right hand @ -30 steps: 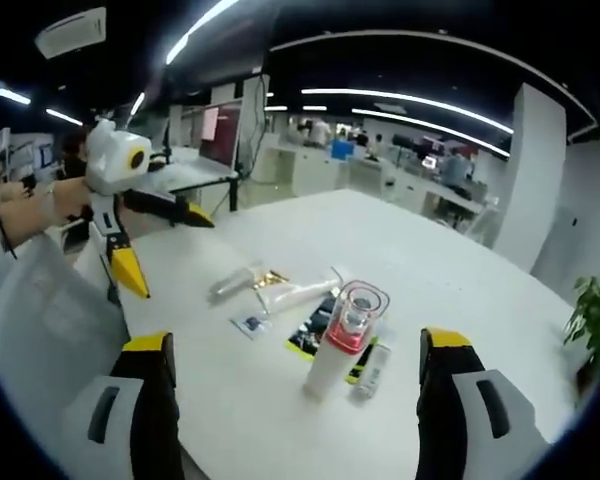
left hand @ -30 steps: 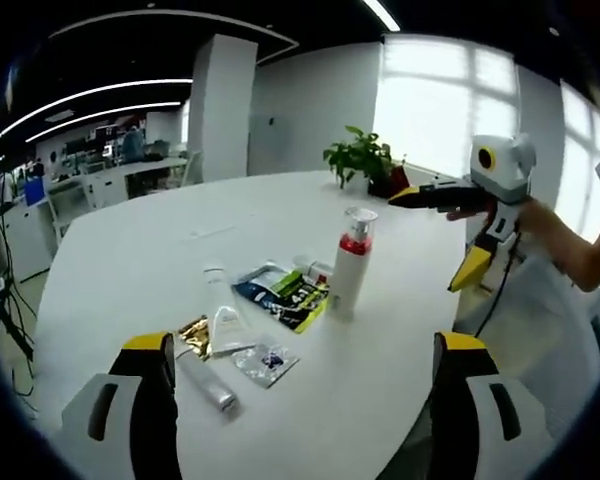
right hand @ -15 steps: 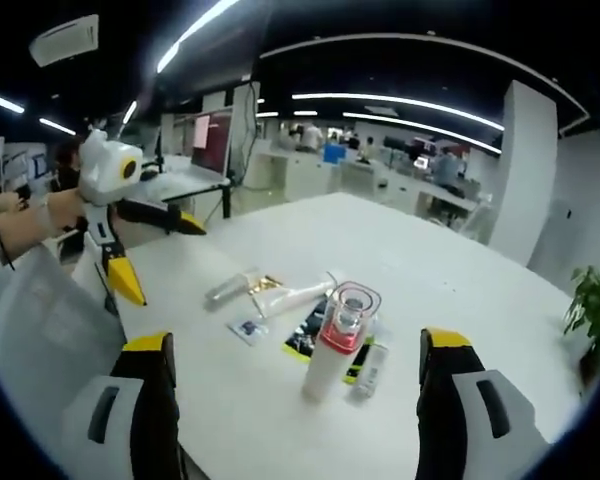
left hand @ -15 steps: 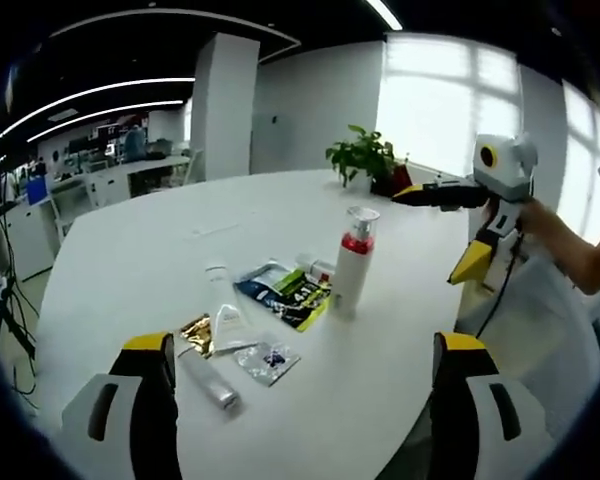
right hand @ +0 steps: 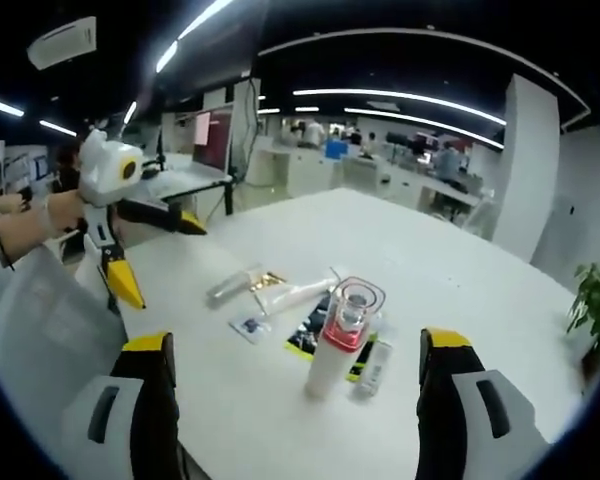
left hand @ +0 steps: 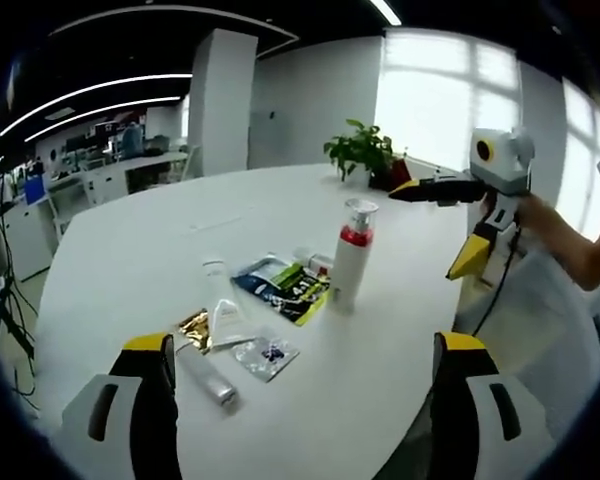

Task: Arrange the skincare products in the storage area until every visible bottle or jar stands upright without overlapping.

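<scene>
Both tools held above the near edge of the round white table (left hand: pixel 120 250), clear of everything on it. Left gripper (left hand: pixel 305 385) spread wide, nothing between the jaws; right gripper (right hand: pixel 295 385) likewise spread and empty. Also seen from the left gripper view as a white-and-yellow tool at the table's far right edge, jaws there looking closed or nearly so from the side, so hard to confirm at that angle.

Skincare items clustered near the table's middle, toward the near edge. Only the pump bottle (left hand: pixel 348 255) with the red collar and clear cap standing upright. Lying flat beside it: a clear squeeze tube (left hand: pixel 222 312), a slim silver tube (left hand: pixel 207 381) nearest the edge, a small white bottle (right hand: pixel 371 368) tucked just behind the pump bottle, plus dark sachets (left hand: pixel 285 290), a gold sachet (left hand: pixel 194 331) and a clear sachet (left hand: pixel 265 356).

Task judged barely begun.

Risks from here: tall, narrow pump bottle likely to topple if brushed while reaching for the small bottle touching it. Squeeze tube apt to fall again on its small cap. Silver tube prone to rolling off the near edge if nudged. Sachets overlapping the tubes, so a pinch may catch both.
</scene>
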A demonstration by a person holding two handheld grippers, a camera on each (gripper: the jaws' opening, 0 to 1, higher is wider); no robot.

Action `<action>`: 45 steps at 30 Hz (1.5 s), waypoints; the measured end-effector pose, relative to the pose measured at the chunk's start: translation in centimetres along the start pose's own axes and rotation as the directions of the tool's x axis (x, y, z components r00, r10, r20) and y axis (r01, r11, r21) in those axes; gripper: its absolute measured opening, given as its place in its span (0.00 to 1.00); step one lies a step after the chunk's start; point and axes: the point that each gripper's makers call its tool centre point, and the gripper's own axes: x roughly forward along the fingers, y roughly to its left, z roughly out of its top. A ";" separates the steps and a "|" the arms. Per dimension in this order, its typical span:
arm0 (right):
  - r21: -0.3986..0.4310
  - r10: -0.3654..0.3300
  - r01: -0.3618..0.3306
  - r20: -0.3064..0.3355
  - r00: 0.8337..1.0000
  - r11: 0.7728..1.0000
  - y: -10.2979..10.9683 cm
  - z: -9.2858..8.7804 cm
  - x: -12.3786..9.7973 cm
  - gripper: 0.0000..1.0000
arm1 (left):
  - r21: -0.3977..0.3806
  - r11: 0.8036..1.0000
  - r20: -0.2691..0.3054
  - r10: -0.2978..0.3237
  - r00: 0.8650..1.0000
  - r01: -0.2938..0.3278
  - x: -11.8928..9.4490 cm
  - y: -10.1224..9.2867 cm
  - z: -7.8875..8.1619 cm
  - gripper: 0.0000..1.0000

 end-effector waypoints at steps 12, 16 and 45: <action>-0.029 0.010 -0.009 0.013 1.000 1.000 0.0 2.1 -0.2 1.00 | -0.050 0.999 0.005 0.015 1.000 -0.015 0.2 0.3 -0.4 0.99; -0.052 0.014 -0.013 0.017 1.000 0.999 0.1 3.0 0.4 1.00 | -0.038 0.999 -0.011 0.018 1.000 -0.019 0.3 0.0 -0.9 0.99; -0.170 0.143 -0.143 -0.015 0.990 0.975 4.9 5.8 8.9 0.97 | -0.045 0.999 -0.025 0.023 0.999 -0.024 -0.4 0.3 -2.2 0.98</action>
